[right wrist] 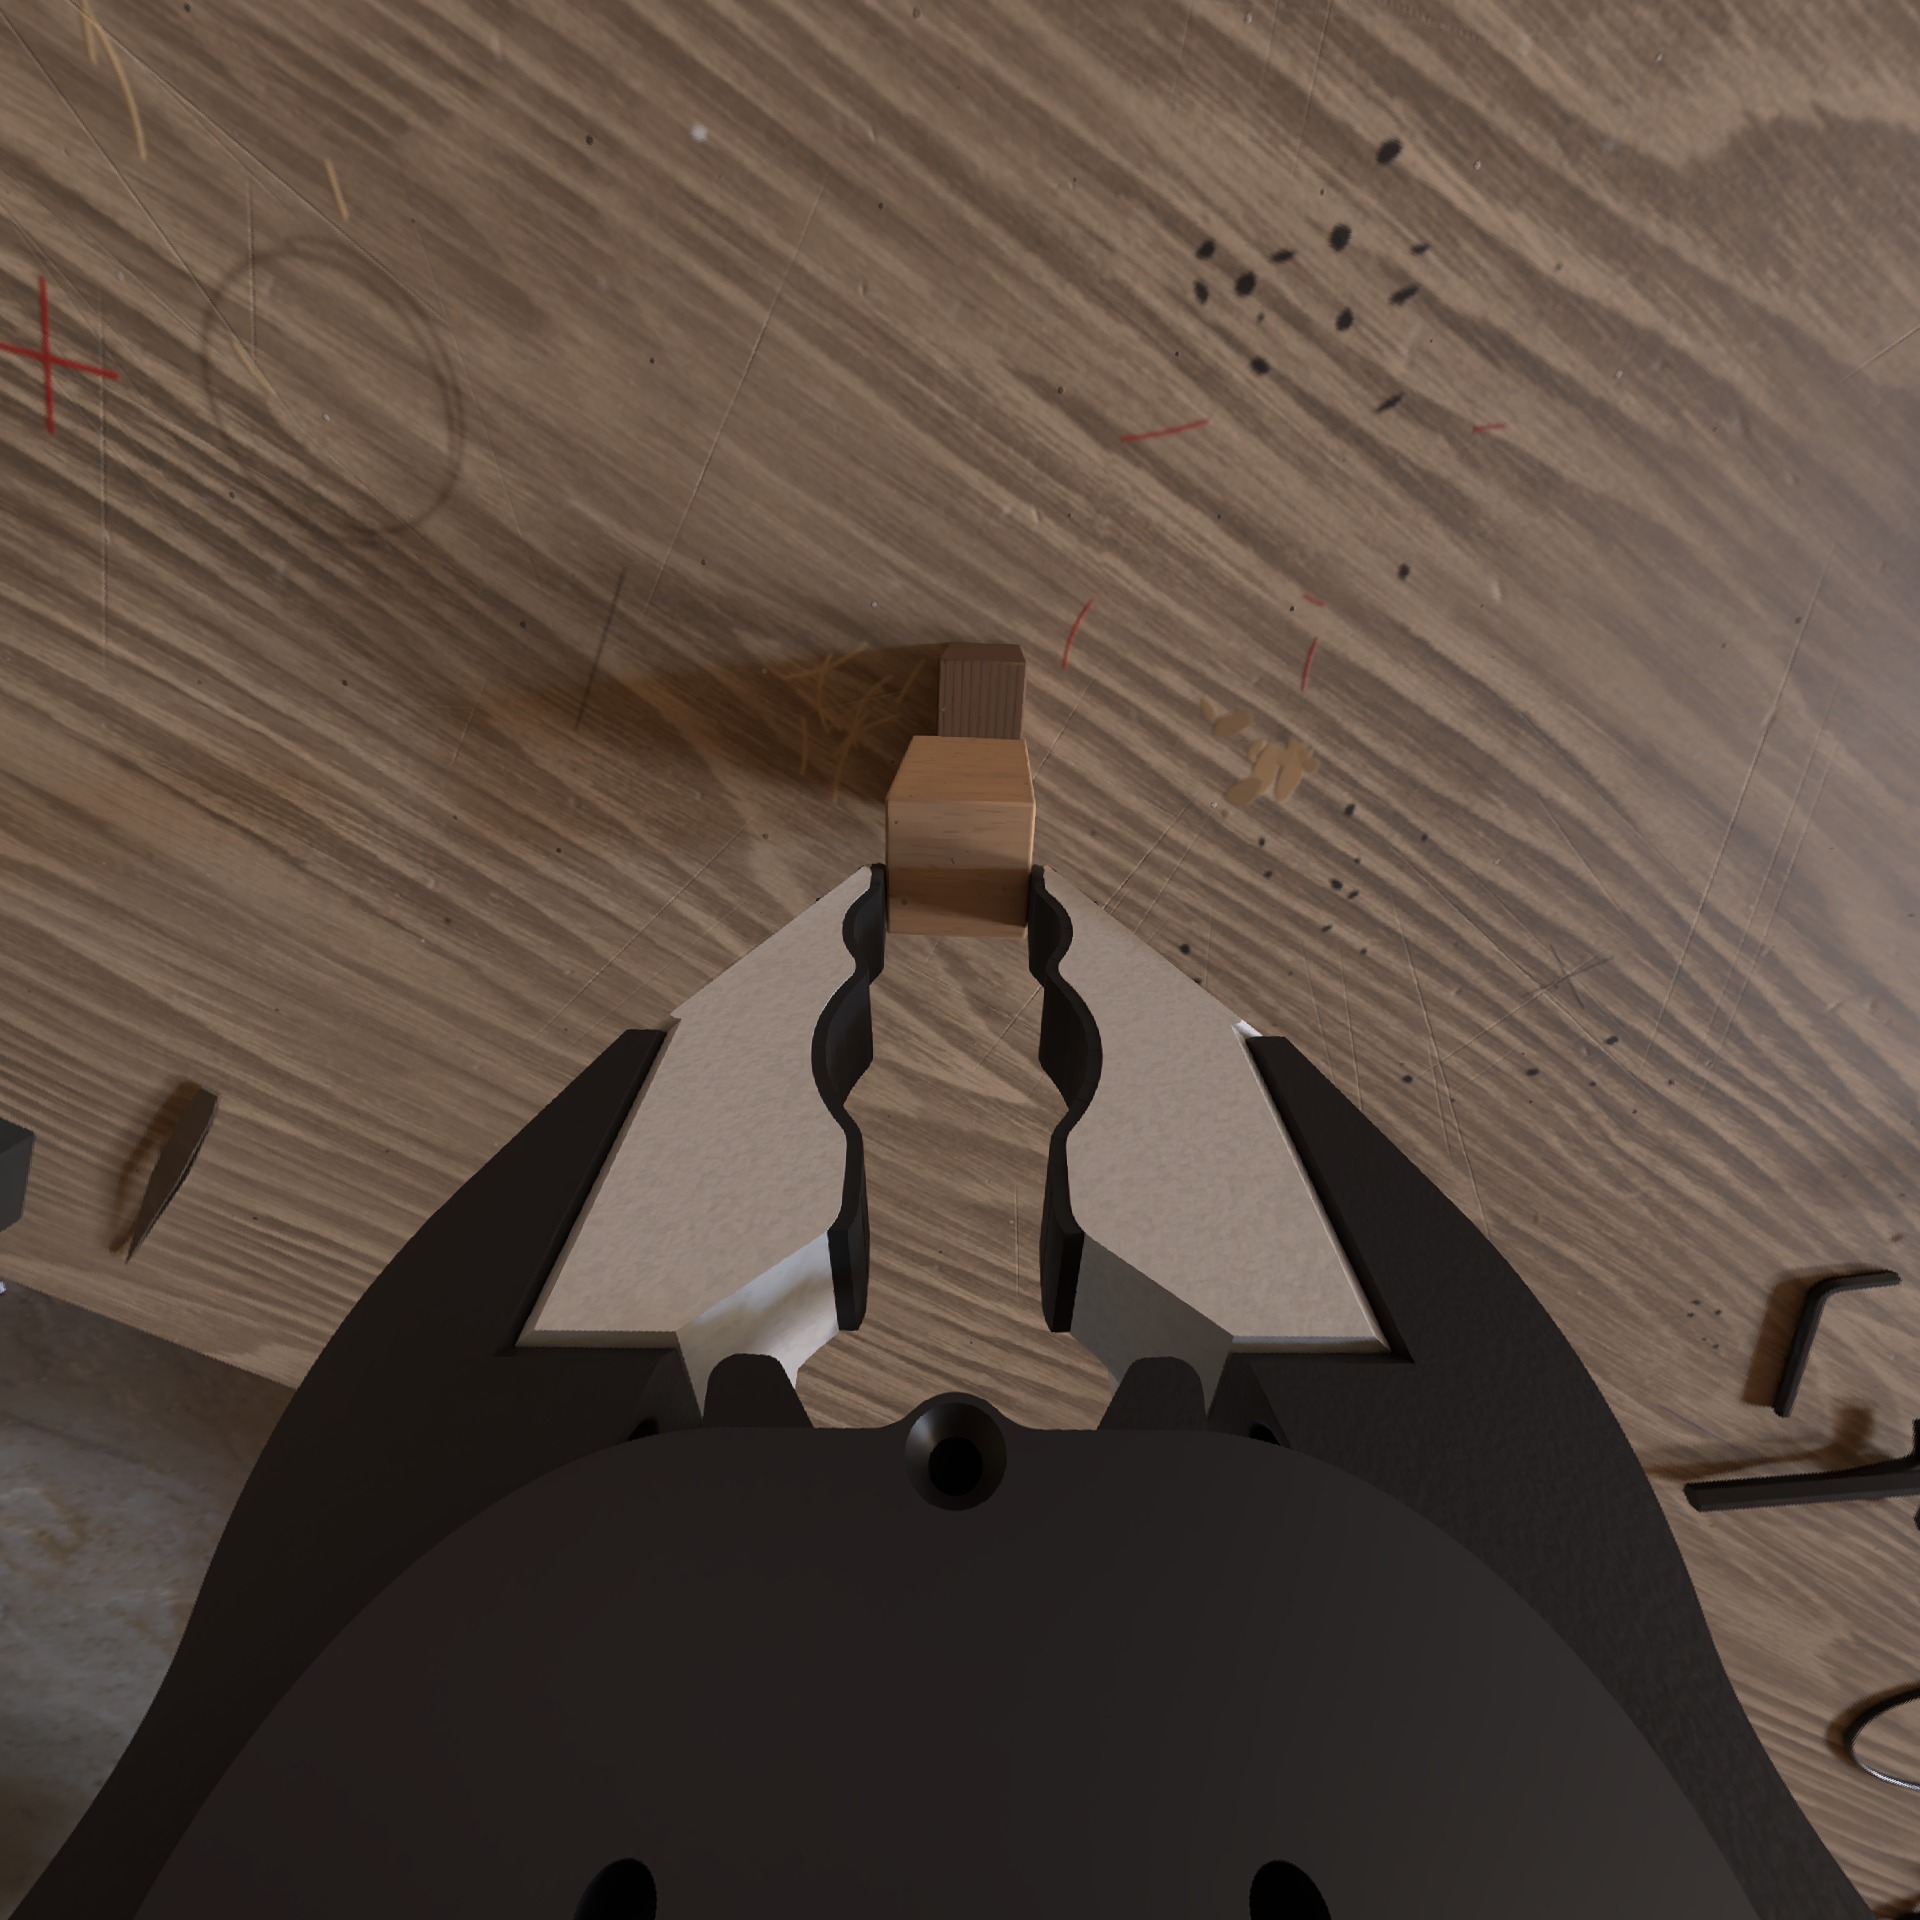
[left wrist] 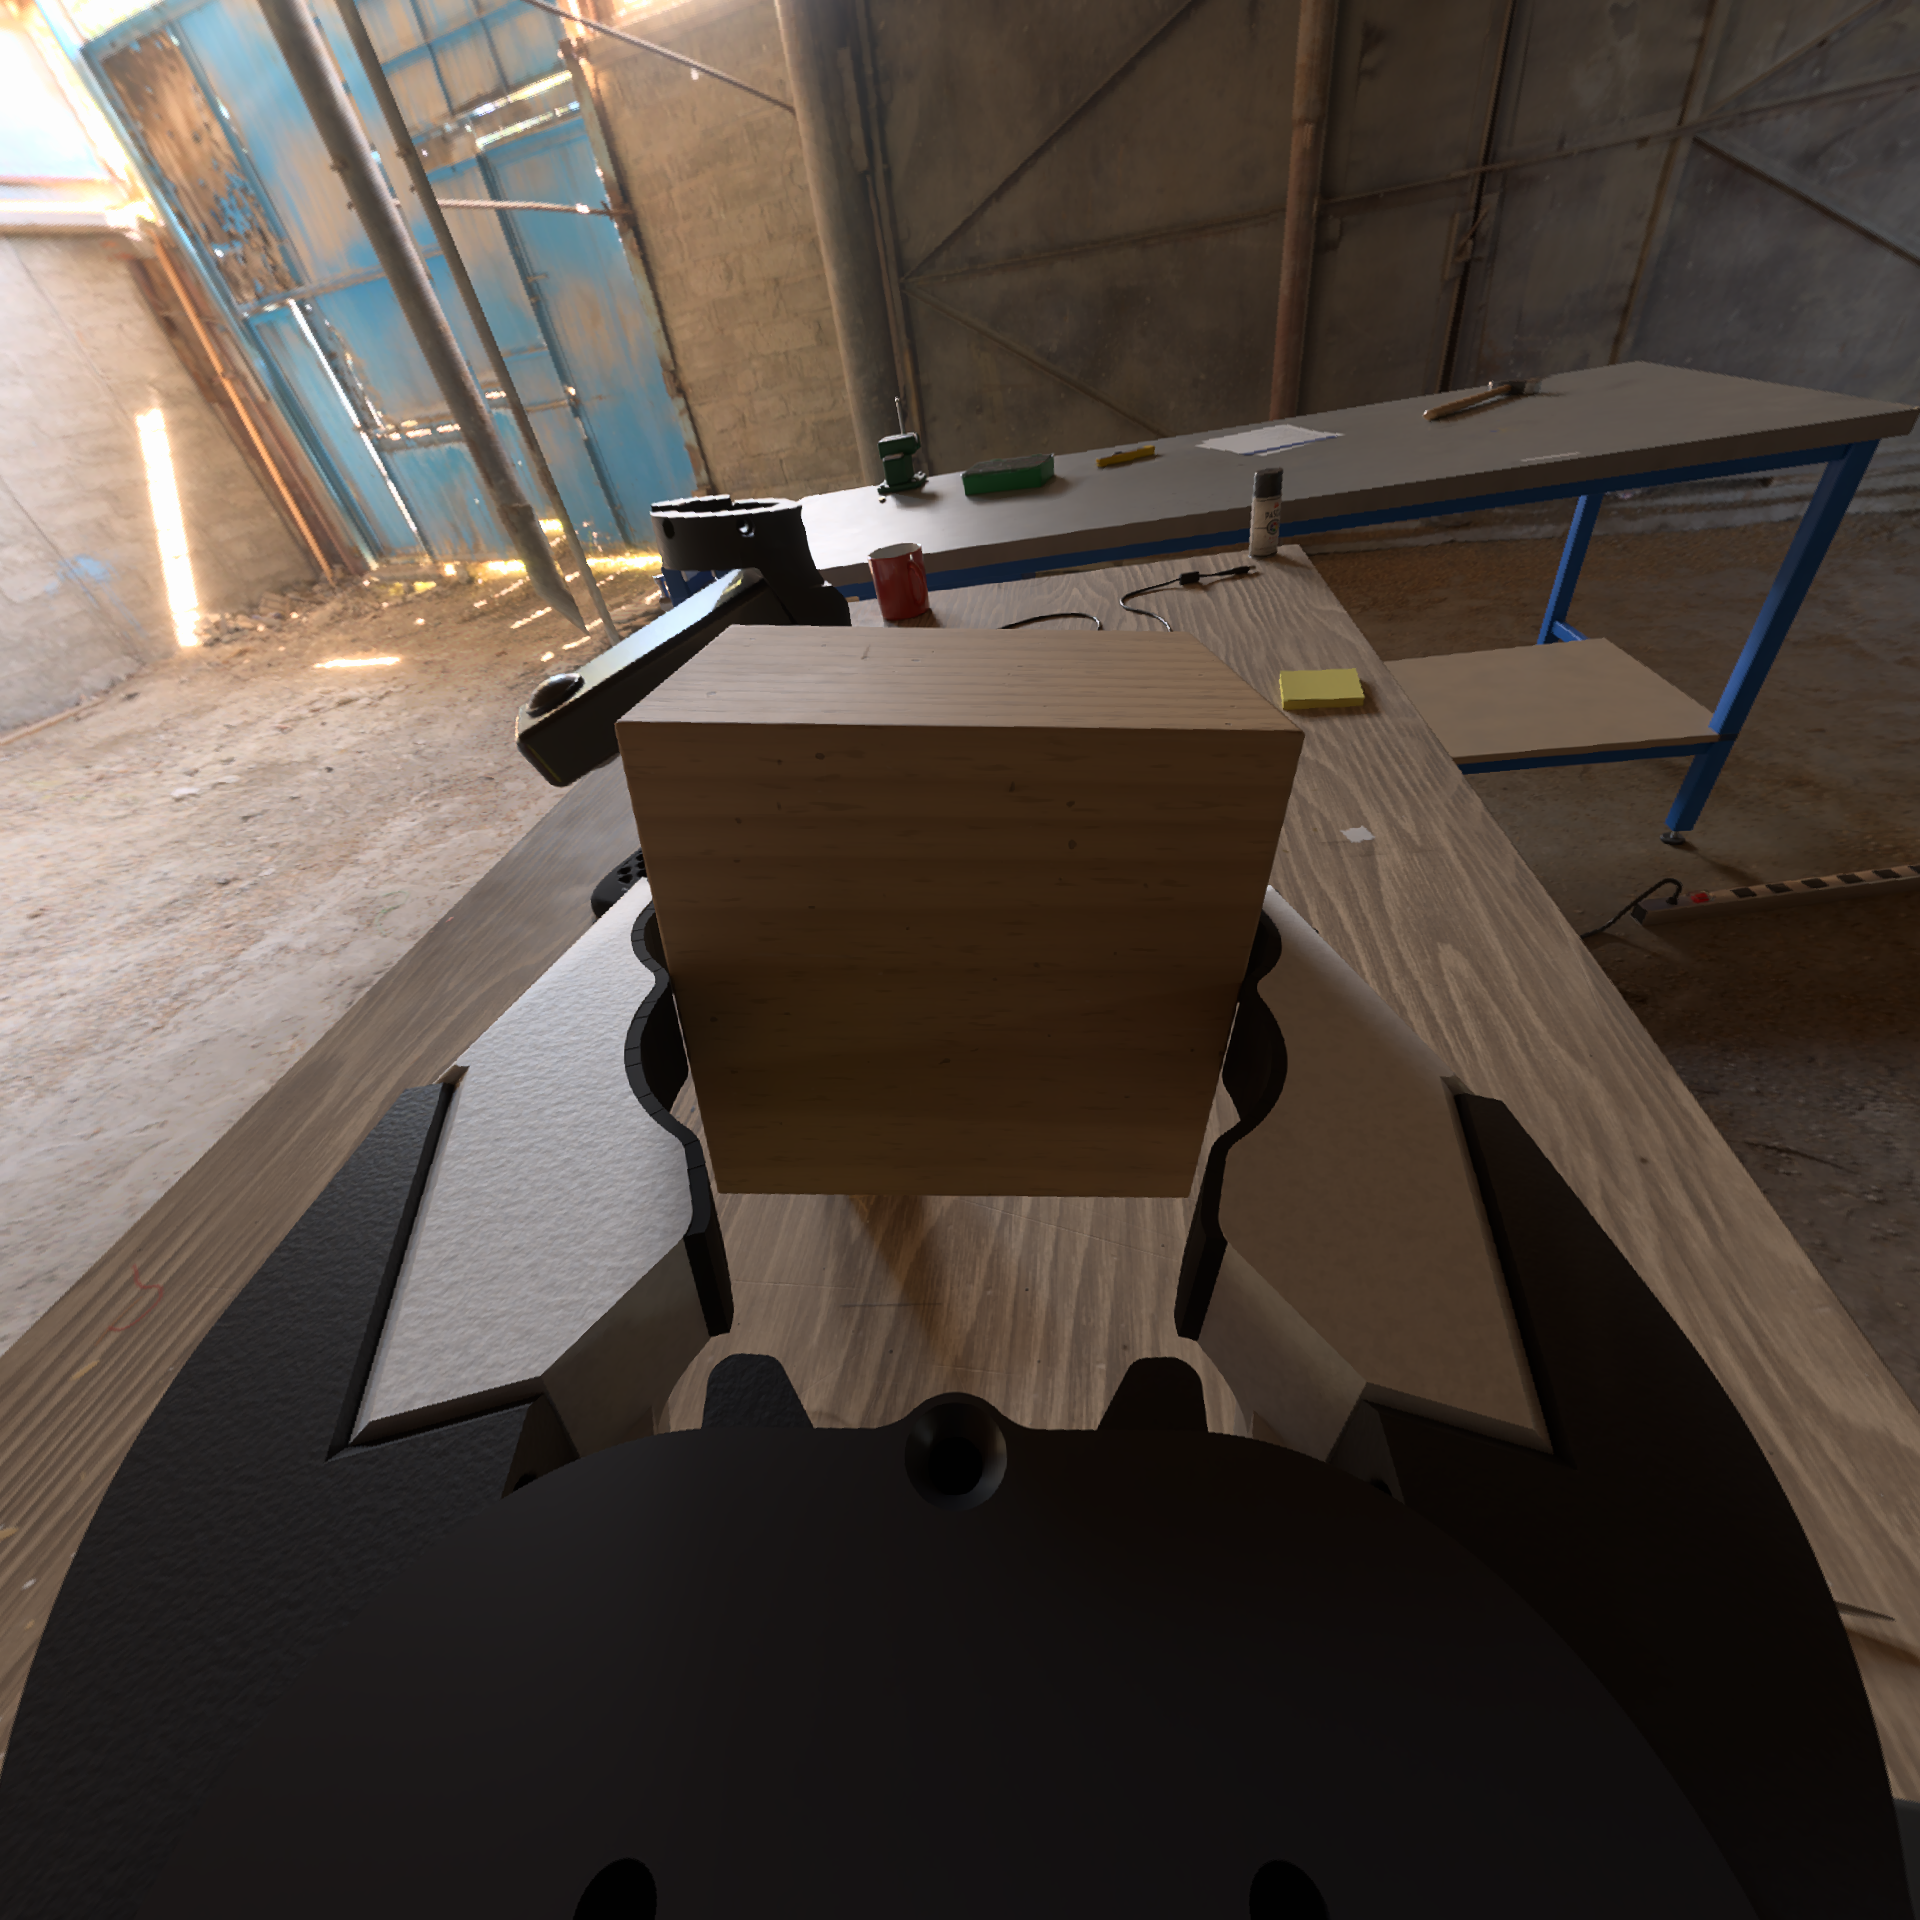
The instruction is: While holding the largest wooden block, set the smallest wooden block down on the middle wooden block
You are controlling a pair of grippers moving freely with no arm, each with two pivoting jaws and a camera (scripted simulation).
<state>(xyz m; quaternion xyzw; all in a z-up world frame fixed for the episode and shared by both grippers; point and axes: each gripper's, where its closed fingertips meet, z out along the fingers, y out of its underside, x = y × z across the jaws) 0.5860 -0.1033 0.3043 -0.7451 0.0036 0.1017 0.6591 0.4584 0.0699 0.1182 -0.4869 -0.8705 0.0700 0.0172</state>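
Note:
My left gripper [left wrist: 956, 920] is shut on the largest wooden block [left wrist: 956, 935], a big pale cube held upright above the wooden table [left wrist: 1455, 987]. The black body of the other gripper [left wrist: 665, 665] shows behind the cube at the left. In the right wrist view I look down on the table [right wrist: 1351, 520]. My right gripper [right wrist: 958, 896] is shut on the smallest wooden block [right wrist: 961, 831], light-coloured and pinched at the fingertips above the table. Just beyond it a darker wooden block [right wrist: 982, 691] stands on the table, casting a shadow to the left.
A red mug [left wrist: 899, 582], a black cable [left wrist: 1143, 603] and a yellow pad [left wrist: 1322, 689] lie at the table's far end. A grey bench with blue legs [left wrist: 1455, 447] stands behind. Black hex keys [right wrist: 1808, 1340] lie right of the right gripper, and a dark wedge [right wrist: 171, 1164] lies left.

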